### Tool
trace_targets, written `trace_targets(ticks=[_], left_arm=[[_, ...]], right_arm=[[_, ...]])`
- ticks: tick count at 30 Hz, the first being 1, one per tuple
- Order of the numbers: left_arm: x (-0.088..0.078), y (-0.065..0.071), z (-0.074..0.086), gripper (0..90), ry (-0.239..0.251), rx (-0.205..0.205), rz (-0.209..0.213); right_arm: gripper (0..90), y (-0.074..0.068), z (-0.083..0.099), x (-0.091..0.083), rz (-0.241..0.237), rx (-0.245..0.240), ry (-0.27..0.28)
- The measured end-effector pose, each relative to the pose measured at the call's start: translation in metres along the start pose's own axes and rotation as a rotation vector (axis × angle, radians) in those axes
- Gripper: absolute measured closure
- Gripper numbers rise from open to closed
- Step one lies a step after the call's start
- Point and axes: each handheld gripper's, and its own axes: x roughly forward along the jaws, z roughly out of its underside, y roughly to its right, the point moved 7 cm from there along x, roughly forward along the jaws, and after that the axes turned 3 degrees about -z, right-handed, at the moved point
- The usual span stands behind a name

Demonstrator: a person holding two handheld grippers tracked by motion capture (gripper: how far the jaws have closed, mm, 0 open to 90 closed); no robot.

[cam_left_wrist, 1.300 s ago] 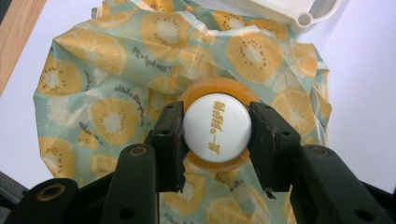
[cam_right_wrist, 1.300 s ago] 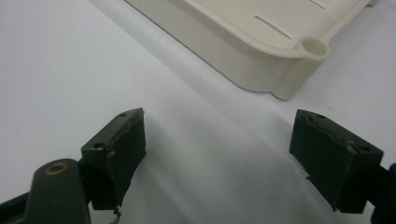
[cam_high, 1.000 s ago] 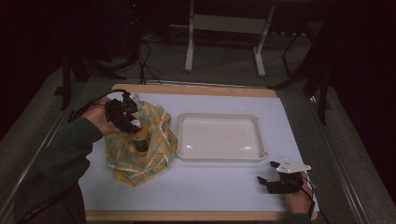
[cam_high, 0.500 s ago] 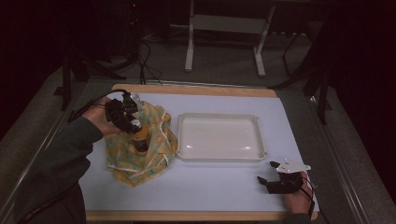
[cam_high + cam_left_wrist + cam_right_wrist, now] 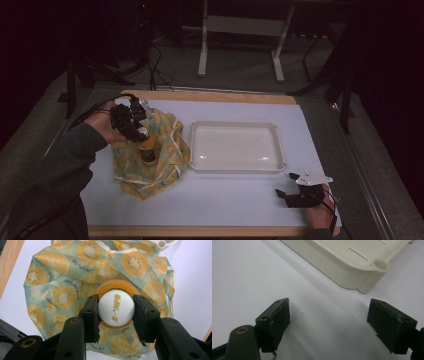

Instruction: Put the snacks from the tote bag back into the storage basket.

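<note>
An orange bottle (image 5: 147, 151) with a white printed cap (image 5: 115, 310) stands on a crumpled cloth (image 5: 162, 162) patterned with orange and kiwi slices, at the table's left. My left gripper (image 5: 142, 135) reaches down onto it from above. In the left gripper view the gripper (image 5: 115, 315) is shut on the cap, one pad pressed against each side. The orange body (image 5: 113, 286) shows around the cap. My right gripper (image 5: 283, 194) rests low at the table's front right, its jaws spread wide and empty (image 5: 328, 323) over the white mat.
A cream plastic tray (image 5: 234, 124) lies empty-looking at the table's centre; its corner (image 5: 362, 267) is just ahead of the right gripper. A wooden border (image 5: 210, 96) frames the white mat. Stands and cables sit on the dark floor beyond.
</note>
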Motion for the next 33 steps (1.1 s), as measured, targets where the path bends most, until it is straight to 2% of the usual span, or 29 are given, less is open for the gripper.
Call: trace_targets(ticks=[23, 28, 33], left_arm=[[-0.03, 0.006, -0.004, 58.8, 0.018, 0.037, -0.011], [-0.033, 0.007, -0.004, 58.8, 0.013, 0.038, -0.014], [-0.037, 0.013, -0.006, 58.8, 0.0, 0.062, -0.017]], right_arm=[[18.0, 0.0, 0.0, 0.0, -0.001, 0.001, -0.001], [18.0, 0.0, 0.0, 0.0, 0.0, 0.002, -0.002], [18.0, 0.0, 0.0, 0.0, 0.0, 0.001, -0.001]])
